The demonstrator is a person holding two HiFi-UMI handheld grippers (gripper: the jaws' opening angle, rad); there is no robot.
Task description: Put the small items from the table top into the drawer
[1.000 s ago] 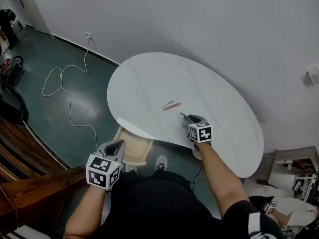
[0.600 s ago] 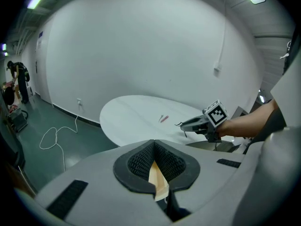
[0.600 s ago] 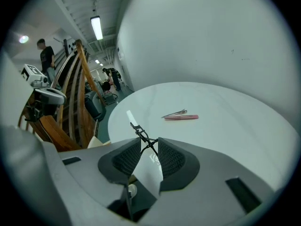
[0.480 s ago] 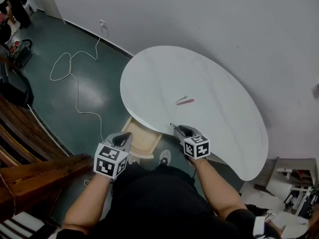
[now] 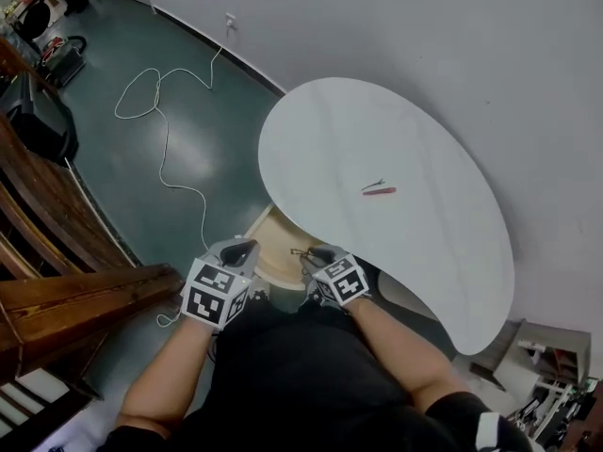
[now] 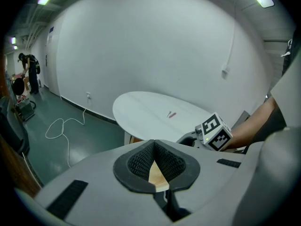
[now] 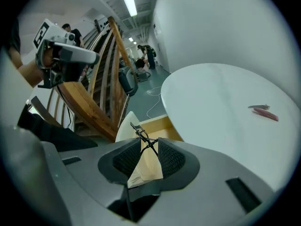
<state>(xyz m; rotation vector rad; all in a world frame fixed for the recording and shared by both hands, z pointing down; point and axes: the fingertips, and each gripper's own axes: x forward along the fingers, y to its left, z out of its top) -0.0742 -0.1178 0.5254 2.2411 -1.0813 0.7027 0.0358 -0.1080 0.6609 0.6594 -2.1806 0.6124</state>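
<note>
A white rounded table (image 5: pixel 415 149) carries a small pink item (image 5: pixel 382 191) with a thin grey item (image 5: pixel 373 185) beside it; both also show in the right gripper view as the pink item (image 7: pixel 266 115) and the grey item (image 7: pixel 259 107). Under the table's near edge a light wooden drawer (image 5: pixel 270 245) stands pulled out. My right gripper (image 5: pixel 309 253) is shut on a thin black wire tool (image 7: pixel 143 135) and hangs over the drawer (image 7: pixel 158 125). The left gripper (image 5: pixel 241 250) is beside the drawer, its jaws (image 6: pixel 154 145) shut with nothing between them.
A white cable (image 5: pixel 160 130) loops over the dark green floor left of the table. A wooden stair rail (image 5: pixel 57 243) runs along the left. The wall (image 5: pixel 452 36) stands right behind the table. People (image 7: pixel 146 55) stand far down the corridor.
My right gripper has come back from the table top, carrying the black wire tool toward me and left, and is now over the open drawer. The left gripper has moved little.
</note>
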